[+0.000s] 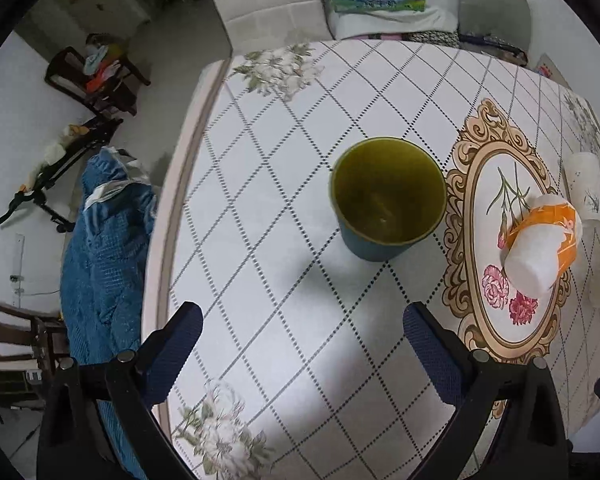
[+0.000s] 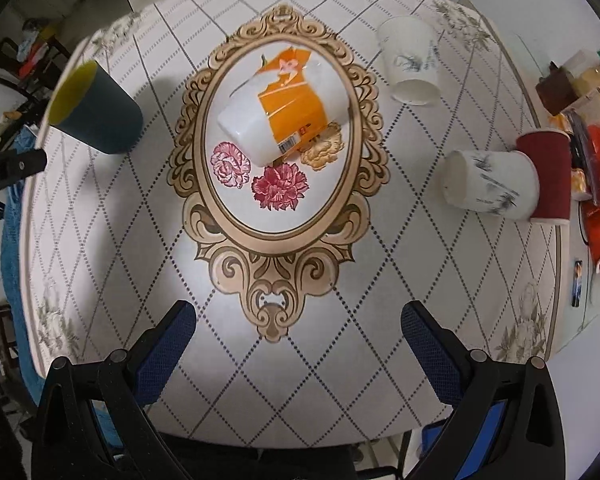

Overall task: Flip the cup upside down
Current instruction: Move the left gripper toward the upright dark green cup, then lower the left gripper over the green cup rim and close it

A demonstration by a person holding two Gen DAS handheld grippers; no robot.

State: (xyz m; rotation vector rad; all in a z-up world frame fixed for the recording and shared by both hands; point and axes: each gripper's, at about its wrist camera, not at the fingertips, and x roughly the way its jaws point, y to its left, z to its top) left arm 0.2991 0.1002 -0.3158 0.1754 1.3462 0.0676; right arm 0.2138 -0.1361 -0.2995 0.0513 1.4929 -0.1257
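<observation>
A dark teal cup with a yellow-green inside [image 1: 388,200] stands upright, mouth up, on the patterned tablecloth [image 1: 284,208]. It also shows at the left in the right wrist view [image 2: 96,114]. My left gripper [image 1: 302,344] is open and empty, a short way in front of this cup. My right gripper [image 2: 298,340] is open and empty, above the table's near edge. A white and orange cup [image 2: 284,108] lies on its side in the oval flower frame, also seen in the left wrist view [image 1: 540,244].
Two white paper cups [image 2: 410,66] [image 2: 490,182] lie on their sides at the right. A dark red cup [image 2: 550,176] stands mouth down beside one. Clutter [image 2: 596,128] sits at the right table edge. A blue quilted cloth [image 1: 104,248] hangs left of the table.
</observation>
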